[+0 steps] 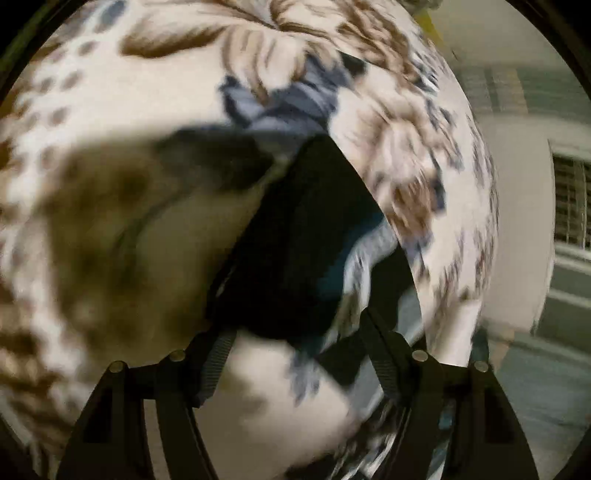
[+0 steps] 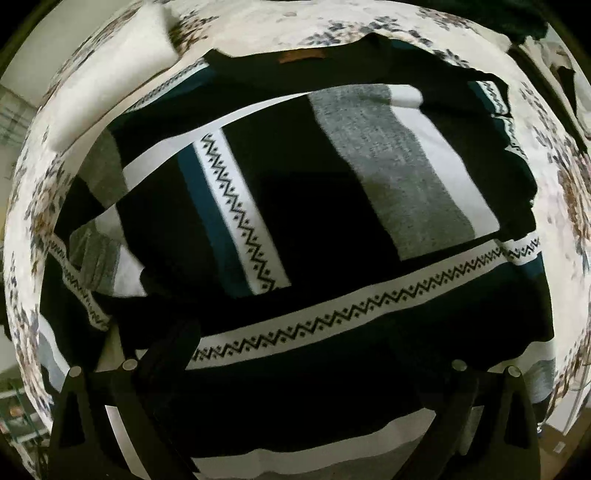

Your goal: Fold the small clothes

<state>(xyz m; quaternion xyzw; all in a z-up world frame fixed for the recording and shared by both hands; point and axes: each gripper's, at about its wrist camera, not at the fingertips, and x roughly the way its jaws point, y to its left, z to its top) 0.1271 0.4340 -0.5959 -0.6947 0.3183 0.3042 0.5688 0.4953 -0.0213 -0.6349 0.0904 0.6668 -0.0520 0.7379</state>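
Observation:
A black sweater with white, grey and teal bands and zigzag trim lies spread on a floral bed cover, both sleeves folded in over the body. My right gripper hovers over its lower part with its jaws wide apart and nothing between them. In the blurred left wrist view, my left gripper has its fingers apart with a dark edge of the sweater between them; whether they pinch it is unclear.
A white pillow lies at the far left of the bed. Dark clothes lie at the far right corner. The bed's edge and a pale wall with a vent are to the left gripper's right.

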